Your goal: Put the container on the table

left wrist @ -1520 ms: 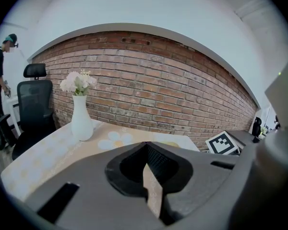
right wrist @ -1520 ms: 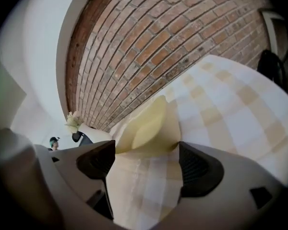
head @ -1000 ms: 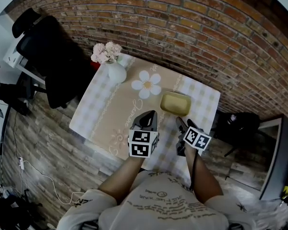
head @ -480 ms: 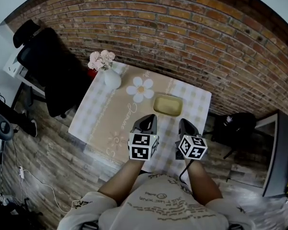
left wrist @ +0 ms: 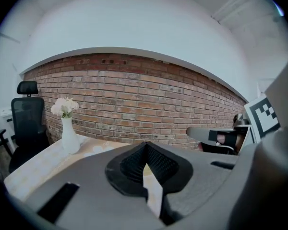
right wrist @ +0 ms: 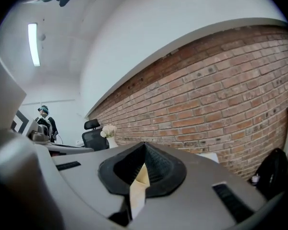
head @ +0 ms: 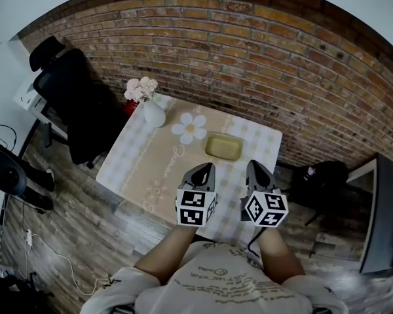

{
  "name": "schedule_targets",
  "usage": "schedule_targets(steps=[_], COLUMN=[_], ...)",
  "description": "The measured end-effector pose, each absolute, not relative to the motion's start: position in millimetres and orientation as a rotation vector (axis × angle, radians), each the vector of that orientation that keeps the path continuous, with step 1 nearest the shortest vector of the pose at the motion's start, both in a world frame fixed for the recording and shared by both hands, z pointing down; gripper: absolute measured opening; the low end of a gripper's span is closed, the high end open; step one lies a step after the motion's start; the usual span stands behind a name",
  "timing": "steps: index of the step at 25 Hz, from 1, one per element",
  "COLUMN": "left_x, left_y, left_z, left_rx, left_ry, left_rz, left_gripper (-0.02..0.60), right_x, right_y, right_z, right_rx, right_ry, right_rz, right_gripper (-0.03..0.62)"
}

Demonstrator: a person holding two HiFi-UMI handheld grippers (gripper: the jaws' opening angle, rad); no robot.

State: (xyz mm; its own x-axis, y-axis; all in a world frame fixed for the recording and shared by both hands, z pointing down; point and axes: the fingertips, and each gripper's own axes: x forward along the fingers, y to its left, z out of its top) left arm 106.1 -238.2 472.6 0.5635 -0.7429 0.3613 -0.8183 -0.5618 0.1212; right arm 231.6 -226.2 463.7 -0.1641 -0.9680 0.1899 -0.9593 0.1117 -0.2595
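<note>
The container (head: 223, 147), a shallow yellow-green rectangular dish, rests on the table (head: 134, 162) near its far right part, on the checked cloth. Both grippers hover above the table's near edge, well short of the dish. My left gripper (head: 205, 169) is shut with nothing in it; in the left gripper view its jaws (left wrist: 145, 146) meet in a closed wedge. My right gripper (head: 255, 168) is shut and empty too, its jaws (right wrist: 144, 148) pressed together and pointing at the brick wall. The dish shows in neither gripper view.
A white vase with pale flowers (head: 152, 110) stands at the table's far left corner, with a white flower-shaped mat (head: 190, 127) beside it. A black office chair (head: 72, 93) is left of the table, a dark bag (head: 318, 175) on the floor to the right. A brick wall (head: 249, 64) runs behind.
Both grippers have risen and pulled back from the dish toward the person. The right gripper's jaws have closed. The dish stays on the table.
</note>
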Motion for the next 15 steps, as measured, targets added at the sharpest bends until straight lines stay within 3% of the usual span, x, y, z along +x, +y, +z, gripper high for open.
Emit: schedule_targets(steps=[15], left_x=[120.4], left_y=[-196.5], left_z=[454.1], left_rx=[2.549], left_ry=[-1.354], left_rz=[0.36], left_gripper=[0.005], right_x=[231.8], right_y=[-177.5], right_z=[427.9], right_rx=[-1.966], right_ry=[2.418], right_rz=[-0.322], right_gripper=[0.003])
